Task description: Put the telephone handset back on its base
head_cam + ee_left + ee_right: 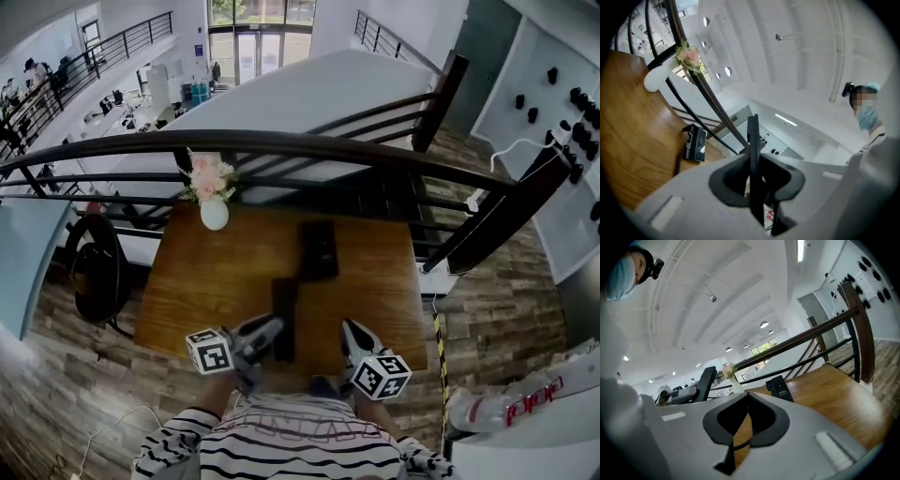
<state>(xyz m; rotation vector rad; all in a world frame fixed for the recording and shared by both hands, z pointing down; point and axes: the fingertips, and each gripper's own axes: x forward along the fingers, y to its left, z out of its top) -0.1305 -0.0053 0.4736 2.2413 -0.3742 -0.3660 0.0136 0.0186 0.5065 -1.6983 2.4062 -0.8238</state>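
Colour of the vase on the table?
White vase, holding pink flowers; shows best in the head view.

Bright, even daylight; strong fisheye warping, dark vignetted corners.

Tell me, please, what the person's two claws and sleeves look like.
The left claw and right claw are grey-and-black moulded shells. Each carries a white cube printed with black square markers. The sleeves are black-and-white striped.

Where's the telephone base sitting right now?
In the head view the telephone base sits on the wooden table near its far edge, right of the white flower vase.
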